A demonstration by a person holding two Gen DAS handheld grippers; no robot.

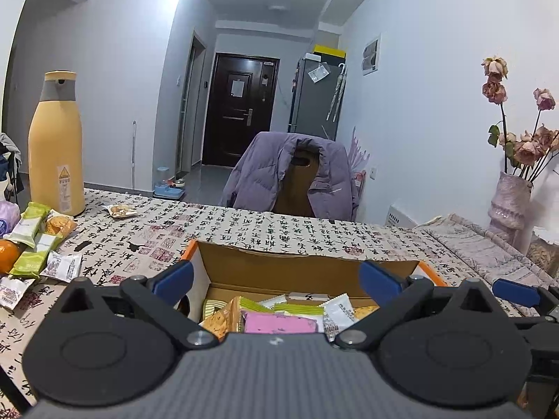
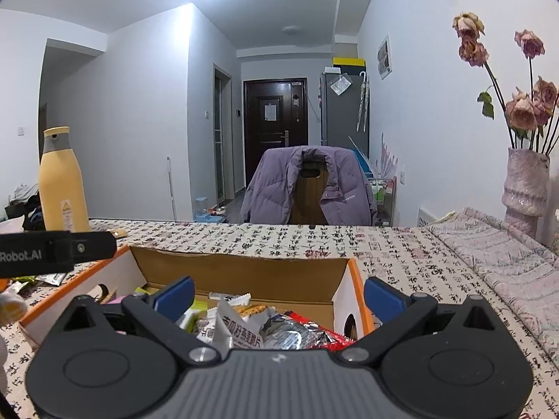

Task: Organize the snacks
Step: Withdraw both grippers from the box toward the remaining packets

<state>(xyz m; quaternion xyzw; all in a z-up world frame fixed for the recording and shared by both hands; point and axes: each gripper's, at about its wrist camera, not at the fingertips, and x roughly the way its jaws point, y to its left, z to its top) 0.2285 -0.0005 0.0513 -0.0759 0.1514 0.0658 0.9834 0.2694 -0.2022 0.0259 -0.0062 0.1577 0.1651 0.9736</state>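
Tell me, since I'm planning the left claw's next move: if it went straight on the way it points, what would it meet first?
Probably the far wall of the orange-edged cardboard box, just past the snack packets inside. The open left claw points slightly downward over them; depth is hard to judge.

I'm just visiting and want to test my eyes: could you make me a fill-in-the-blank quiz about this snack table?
1. The snack packets are collected inside a cardboard box with an ____ rim.
2. The tall yellow bottle stands ____ on the table.
3. A ____ jacket hangs over the chair.
4. Both the left hand-held gripper and the right hand-held gripper have their jaws ____.

Missing words: orange; upright; purple; open
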